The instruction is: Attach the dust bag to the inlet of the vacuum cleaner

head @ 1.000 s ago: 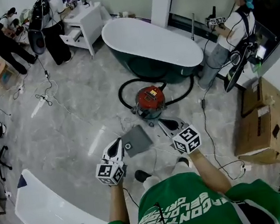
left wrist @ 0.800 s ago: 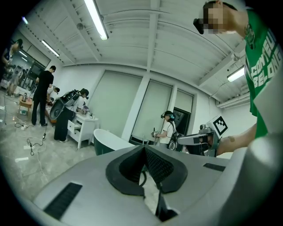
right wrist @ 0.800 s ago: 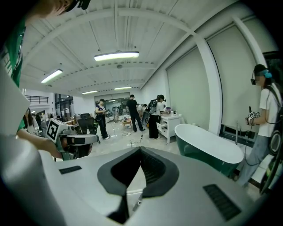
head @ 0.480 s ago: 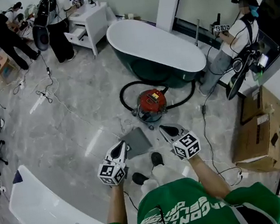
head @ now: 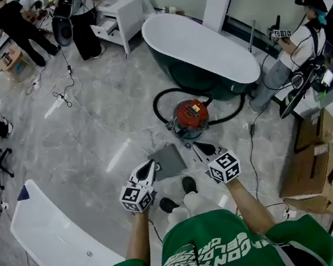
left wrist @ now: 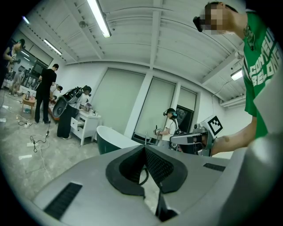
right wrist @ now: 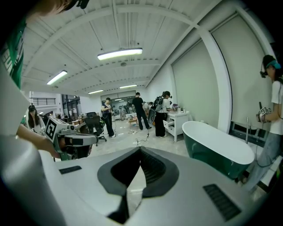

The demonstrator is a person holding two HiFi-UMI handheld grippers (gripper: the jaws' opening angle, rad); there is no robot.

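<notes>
- Lying flat on the floor [head: 93, 140], the bag [head: 166, 160] sits near the vacuum [head: 190, 116], unattached.
- Left hand-held gripper [head: 148, 166] and right hand-held gripper [head: 198, 148] are both closed and empty.
- Pick-up and fitting remain.

Torso: green short-sleeved T-shirt [head: 214, 246] with white block lettering.
Legs: light-coloured trousers [head: 197, 203].
Feet: dark shoes [head: 188, 185].
Left tool: left gripper [head: 150, 166] with a pale grey moulded shell, rectangular black slots and black ribbed fingers [left wrist: 161, 167].
Right tool: right gripper [head: 198, 147] with the same grey shell and black ribbed fingers [right wrist: 154, 170].
Markings: white marker cube [head: 135, 199] with black square patterns on the left tool, and a matching cube [head: 224, 167] on the right.
</notes>
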